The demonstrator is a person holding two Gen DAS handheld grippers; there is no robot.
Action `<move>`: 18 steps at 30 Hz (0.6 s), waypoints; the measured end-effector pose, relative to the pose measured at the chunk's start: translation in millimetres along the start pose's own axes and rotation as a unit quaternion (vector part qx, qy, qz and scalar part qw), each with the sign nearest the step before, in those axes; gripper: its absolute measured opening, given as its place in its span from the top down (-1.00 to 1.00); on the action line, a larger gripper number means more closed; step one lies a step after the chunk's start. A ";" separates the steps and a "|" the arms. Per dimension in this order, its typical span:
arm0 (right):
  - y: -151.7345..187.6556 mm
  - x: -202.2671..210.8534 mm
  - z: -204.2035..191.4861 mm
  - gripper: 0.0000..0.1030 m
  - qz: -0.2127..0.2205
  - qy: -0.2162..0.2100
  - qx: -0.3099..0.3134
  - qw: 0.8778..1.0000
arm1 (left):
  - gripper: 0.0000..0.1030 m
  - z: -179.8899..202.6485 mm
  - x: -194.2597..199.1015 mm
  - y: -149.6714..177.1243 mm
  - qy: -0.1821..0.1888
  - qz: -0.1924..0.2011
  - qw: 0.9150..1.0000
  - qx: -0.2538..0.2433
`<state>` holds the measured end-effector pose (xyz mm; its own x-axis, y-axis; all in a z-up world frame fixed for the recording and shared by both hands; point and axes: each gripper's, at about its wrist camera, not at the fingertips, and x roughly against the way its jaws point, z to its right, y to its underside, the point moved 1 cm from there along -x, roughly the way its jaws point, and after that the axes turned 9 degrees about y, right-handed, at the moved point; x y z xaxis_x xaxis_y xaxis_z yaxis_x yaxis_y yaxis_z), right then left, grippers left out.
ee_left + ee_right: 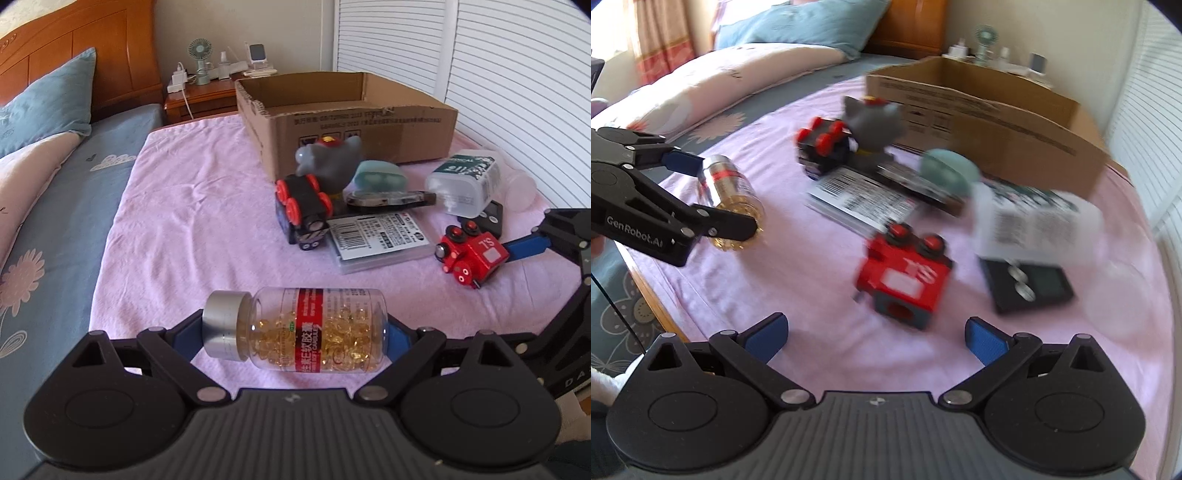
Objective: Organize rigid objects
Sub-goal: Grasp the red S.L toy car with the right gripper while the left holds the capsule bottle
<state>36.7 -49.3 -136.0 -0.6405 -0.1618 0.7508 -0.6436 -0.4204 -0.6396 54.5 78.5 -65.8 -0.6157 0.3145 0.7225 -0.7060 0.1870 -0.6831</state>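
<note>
Your left tool (295,332) grips the clear plastic capsule bottle with silver cap and red label (310,328) end to end, lying sideways above the pink cloth on the bed (177,221), well short of the open brown cardboard box (347,118). Your right tool (875,338) stands open and empty, the red wooden toy train (905,277) just ahead of it, nearer the box.

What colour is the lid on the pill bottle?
Silver; the bottle lid shows best in the left wrist view.

2 wrist views – close, angled down, sharing bed (177,206).
</note>
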 end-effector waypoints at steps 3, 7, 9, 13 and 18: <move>-10.2 -7.3 -6.8 -1.00 0.004 -0.005 0.008 1.000 | -0.80 -1.0 0.8 0.8 0.001 0.000 1.000 0.003; -16.6 -11.7 -12.5 -0.99 0.009 -0.016 0.016 1.000 | -0.80 -1.1 0.8 0.6 0.002 0.001 1.000 0.003; -17.5 -11.9 -13.2 -0.95 0.011 -0.014 0.019 1.000 | -0.80 -1.7 1.1 0.6 0.004 0.001 1.000 0.003; -17.5 -9.7 -7.1 -0.73 0.015 -0.005 0.014 1.000 | -0.80 -1.9 1.0 0.4 0.006 0.002 1.000 0.000; -17.6 -8.8 2.9 -0.49 0.019 0.016 -0.001 1.000 | -0.81 -1.7 -1.2 -2.4 0.002 0.007 1.000 0.002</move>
<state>54.9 -43.1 -130.9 -0.6775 -0.1501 0.7200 -0.6193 -0.4118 -0.6686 57.4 79.2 -65.2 -0.6243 0.3206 0.7124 -0.6985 0.1793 -0.6928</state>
